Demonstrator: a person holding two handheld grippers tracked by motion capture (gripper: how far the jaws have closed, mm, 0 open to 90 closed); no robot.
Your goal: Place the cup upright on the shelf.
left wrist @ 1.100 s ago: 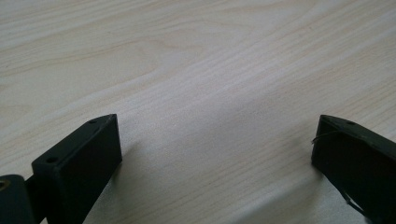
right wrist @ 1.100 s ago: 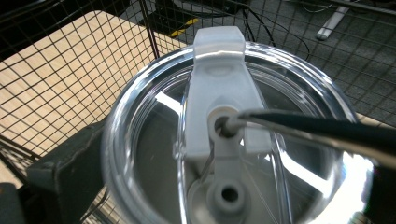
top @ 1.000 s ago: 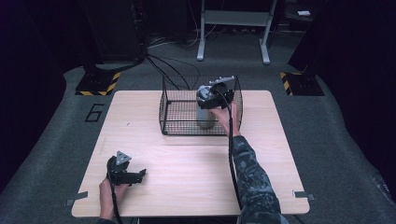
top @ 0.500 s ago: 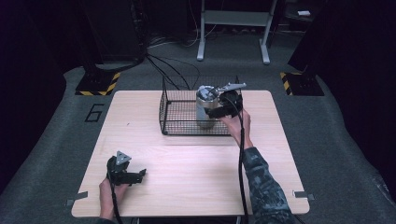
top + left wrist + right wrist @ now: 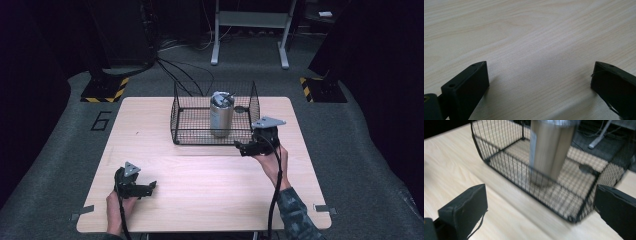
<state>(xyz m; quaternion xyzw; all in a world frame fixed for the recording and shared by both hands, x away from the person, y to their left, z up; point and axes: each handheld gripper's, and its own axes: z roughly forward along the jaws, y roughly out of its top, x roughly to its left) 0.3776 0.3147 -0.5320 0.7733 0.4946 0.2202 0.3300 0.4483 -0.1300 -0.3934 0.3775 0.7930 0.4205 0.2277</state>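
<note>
Standing upright inside the basket (image 5: 176, 116), the cup (image 5: 221, 114) is apart from the right gripper (image 5: 245, 148), which hovers just outside the basket's near right corner, jaws spread and empty. Well away, the left gripper (image 5: 148, 188) rests on the table (image 5: 210, 185), jaws spread.

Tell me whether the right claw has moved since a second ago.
Yes. The right claw has pulled back out of the wire basket toward the person, and is now over the table outside its near wall, open, leaving the metal cup standing inside.
</note>
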